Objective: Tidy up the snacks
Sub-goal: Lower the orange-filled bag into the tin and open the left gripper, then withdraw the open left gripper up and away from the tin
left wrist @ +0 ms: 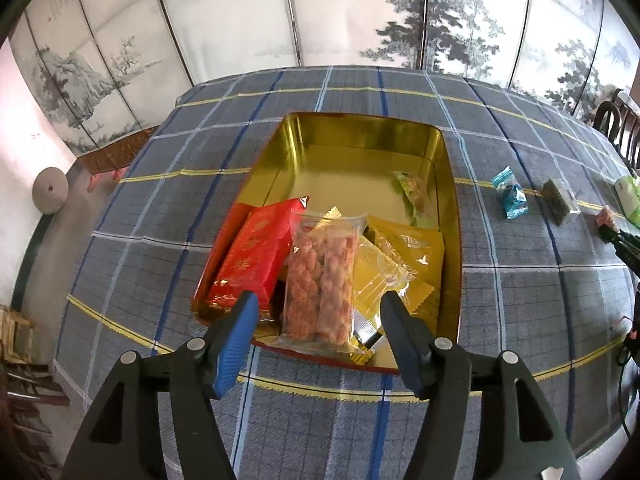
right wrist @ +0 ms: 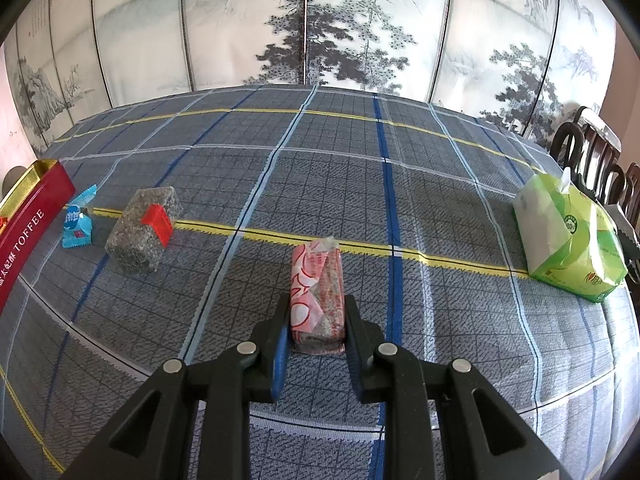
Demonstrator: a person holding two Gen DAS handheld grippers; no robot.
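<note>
Gold metal lines the inside of the open tin [left wrist: 304, 148] on the checked tablecloth [left wrist: 520, 312], and the left gripper [left wrist: 318, 312] hangs just above its near end with its jaws standing apart and nothing pressed between them. A clear packet of orange twisted snacks [left wrist: 320, 276] lies in the gap between the two fingers, resting on the other packets in the tin: a red packet [left wrist: 256, 256] to its left, yellow packets [left wrist: 408, 252] to its right, and a small green one [left wrist: 414, 192] further back by the tin's right wall. Out on the cloth to the right of the tin lie a blue sweet [left wrist: 512, 196] and a grey block [left wrist: 558, 202]. In the right wrist view, the right gripper [right wrist: 318, 316] is clamped on the near end of a pink and white bar [right wrist: 320, 288], its two fingers pressing the bar's long sides while the bar points away across the cloth. Well to the bar's left sit the grey block [right wrist: 140, 232] with its red label, the blue sweet [right wrist: 78, 222] and the tin's red side [right wrist: 28, 236]; a green tissue pack [right wrist: 568, 236] sits far right.
</note>
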